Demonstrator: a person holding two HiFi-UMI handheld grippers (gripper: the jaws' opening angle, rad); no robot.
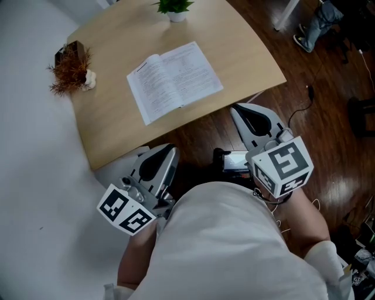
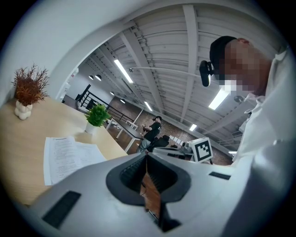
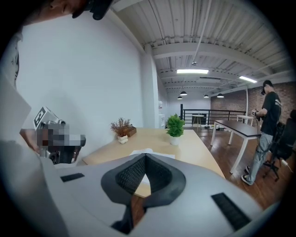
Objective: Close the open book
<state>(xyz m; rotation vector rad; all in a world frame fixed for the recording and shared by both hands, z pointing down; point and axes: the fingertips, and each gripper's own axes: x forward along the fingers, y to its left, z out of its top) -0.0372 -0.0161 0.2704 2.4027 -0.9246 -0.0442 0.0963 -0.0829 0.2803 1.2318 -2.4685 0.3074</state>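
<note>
- Open book (image 1: 174,79) at middle of bench (image 1: 117,126), print unreadable.
- Left tool (image 1: 167,150), right tool (image 1: 237,109): jaws closed, empty.
- Plant (image 1: 174,7) at far edge, top cropped.

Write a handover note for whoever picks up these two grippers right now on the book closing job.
Left gripper: jaws together, empty, held low by the body, short of the table.
Right gripper: jaws together, empty, also off the table.
Book: lies open and flat, pages up, mid-table; neither gripper touches it.
Done: nothing yet.
Left: reach in, lift one half of the book and fold it over, probably opening a jaw first.
</note>
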